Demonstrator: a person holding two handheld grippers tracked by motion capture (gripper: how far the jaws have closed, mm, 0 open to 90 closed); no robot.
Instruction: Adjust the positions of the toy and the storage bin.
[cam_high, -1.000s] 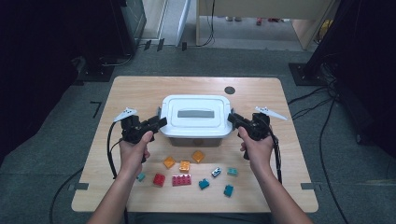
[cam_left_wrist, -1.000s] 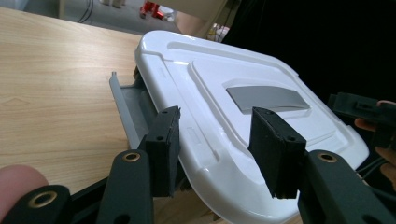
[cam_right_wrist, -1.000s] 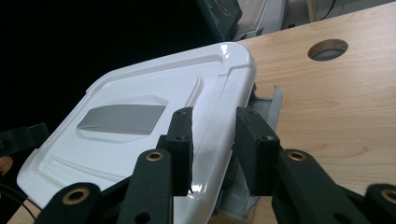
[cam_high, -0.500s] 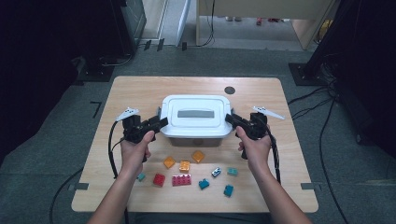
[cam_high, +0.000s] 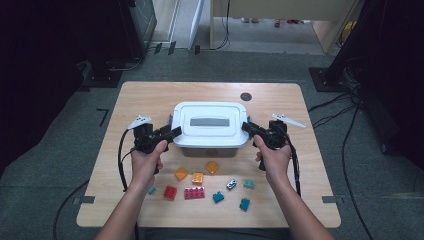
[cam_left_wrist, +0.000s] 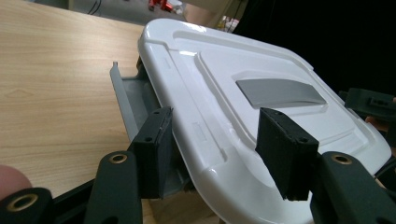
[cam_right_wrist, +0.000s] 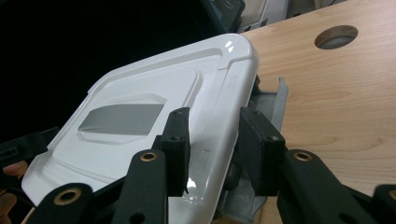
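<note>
Hands hold two grippers at the ends of a white box (cam_high: 210, 127) in the middle of the wooden table (cam_high: 140, 97). The left gripper (cam_left_wrist: 212, 140) has just been opening; its jaws stand spread over the edge of the lid (cam_left_wrist: 224, 98), one above and one beside the grey latch (cam_left_wrist: 123, 95). The right gripper (cam_right_wrist: 214, 140) has just closed a little; its jaws straddle the lid's other edge, and I cannot tell if they squeeze it. Small coloured blocks (cam_high: 194, 193) lie near the person.

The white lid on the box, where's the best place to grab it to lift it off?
Probably by the two short ends of the white lid, coming in level from left and right. Its rim overhangs the box there, above the grey latches, giving jaws an edge to pinch.
</note>
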